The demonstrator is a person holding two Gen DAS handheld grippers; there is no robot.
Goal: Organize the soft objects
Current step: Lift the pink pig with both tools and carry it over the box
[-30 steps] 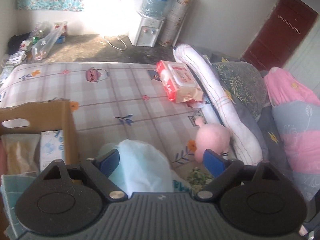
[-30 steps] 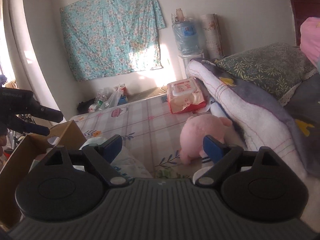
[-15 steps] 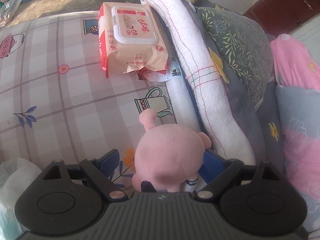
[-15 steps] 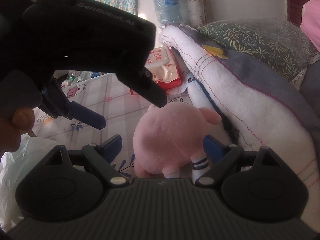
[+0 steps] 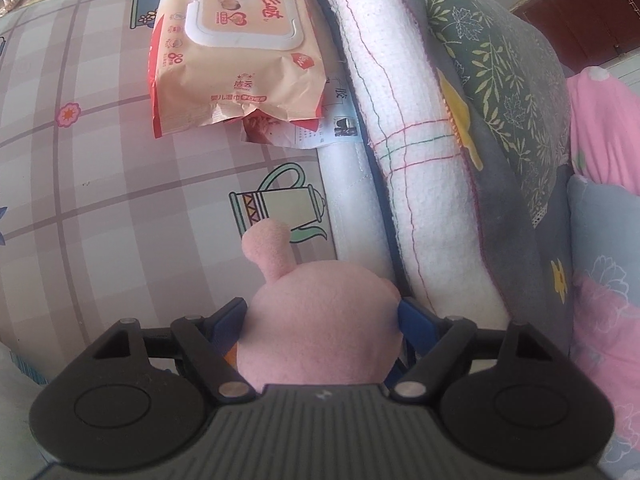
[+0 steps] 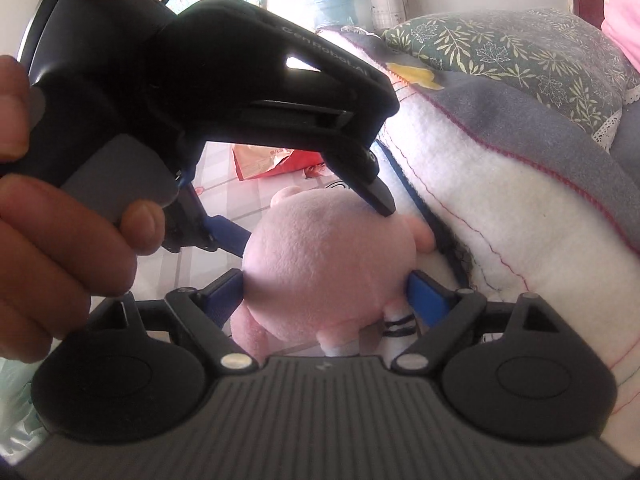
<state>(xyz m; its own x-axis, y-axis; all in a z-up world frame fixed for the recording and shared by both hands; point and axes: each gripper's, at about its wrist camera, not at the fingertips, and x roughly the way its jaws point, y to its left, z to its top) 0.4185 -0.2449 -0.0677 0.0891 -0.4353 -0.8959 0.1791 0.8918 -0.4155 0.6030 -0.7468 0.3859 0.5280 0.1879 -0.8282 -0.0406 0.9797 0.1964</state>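
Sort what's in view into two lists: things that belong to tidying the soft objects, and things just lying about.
Part of the job:
- round pink plush toy, between the jaws of both the left gripper and right gripper

Just lying about:
- peach-and-red plastic wet-wipes pack
- white rolled blanket with coloured stitching
- grey leaf-print pillow
- checked bed sheet

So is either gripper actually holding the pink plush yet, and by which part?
Left gripper has just been closing on the pink plush, pads at its round body's sides. Right gripper brackets it too; firm grip unclear.
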